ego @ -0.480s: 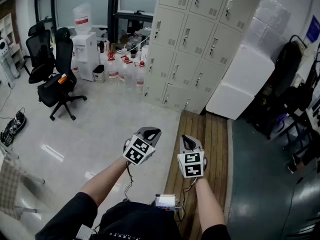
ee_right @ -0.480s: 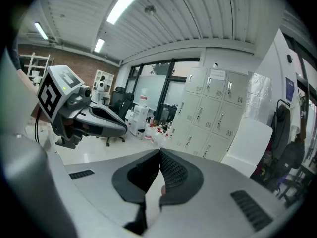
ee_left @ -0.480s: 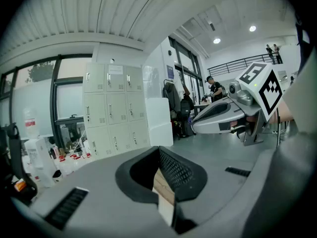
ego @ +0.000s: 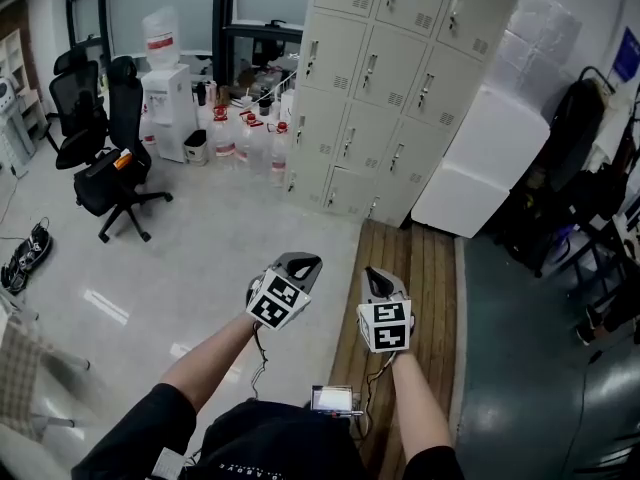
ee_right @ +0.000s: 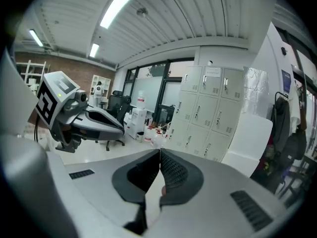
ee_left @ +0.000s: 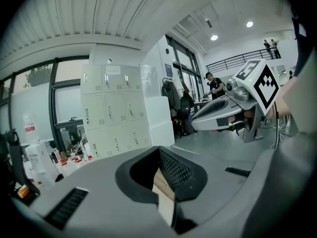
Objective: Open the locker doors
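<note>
Locker doors (ego: 390,78) are all seen shut, as far as can be told, across the bank of lockers set against the far wall, well apart from the person. No handle is touched, so the whole task is judged to be left undone. The left gripper (ego: 302,263) and right gripper (ego: 373,278) are held side by side above the floor, each clenched on nothing.
</note>
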The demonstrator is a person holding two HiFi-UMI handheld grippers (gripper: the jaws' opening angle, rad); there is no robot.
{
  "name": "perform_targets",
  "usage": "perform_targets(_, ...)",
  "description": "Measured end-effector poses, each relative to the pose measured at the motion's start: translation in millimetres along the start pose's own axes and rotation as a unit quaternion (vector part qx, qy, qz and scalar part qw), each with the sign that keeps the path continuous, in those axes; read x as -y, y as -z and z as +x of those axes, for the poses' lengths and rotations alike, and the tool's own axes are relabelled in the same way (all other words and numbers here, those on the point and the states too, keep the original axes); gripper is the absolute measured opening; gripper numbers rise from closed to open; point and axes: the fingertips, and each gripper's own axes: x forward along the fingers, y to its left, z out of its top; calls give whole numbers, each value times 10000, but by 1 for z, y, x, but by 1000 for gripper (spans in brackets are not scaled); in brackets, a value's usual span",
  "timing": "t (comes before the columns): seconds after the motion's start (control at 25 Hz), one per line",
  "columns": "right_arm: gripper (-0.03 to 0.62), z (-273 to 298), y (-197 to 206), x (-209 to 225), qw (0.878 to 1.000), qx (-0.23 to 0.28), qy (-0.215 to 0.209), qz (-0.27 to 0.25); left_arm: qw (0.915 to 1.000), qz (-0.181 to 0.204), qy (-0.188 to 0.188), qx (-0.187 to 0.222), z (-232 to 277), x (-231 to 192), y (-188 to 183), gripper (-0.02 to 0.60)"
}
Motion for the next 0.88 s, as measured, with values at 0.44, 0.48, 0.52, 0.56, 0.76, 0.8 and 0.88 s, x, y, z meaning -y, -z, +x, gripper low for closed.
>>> perform_targets(0.44,29,12,0,0,9999,-38,-130,-58,9999,-53,-1,-116,6,-7,3,20)
perform_targets(0.48,29,12,1,2,9999,-36,-135,-52,9999,-40,-4,-139,7,-6,3,20)
perform_targets(0.52,29,13,1,3,9999,-32,-139,-44,9999,-41,0,-149,8,-6,4,20)
perform_targets(0.56,29,13,2,4,9999,-28,-142,-40,9999,-54,5,-145,11,-5,6,20)
perform_targets(0.76,29,13,8,9,9998,-61,-162,-70,9998,-23,-22,-173,17,0,9,20)
perform_targets(0.8,30,13,10,11,9998,-62,-164,-76,9998,-8,-26,-186,20,1,9,20)
perform_targets(0.88,29,12,13,17,9998,-55,-170,-94,9998,6,-35,-187,26,4,9,20)
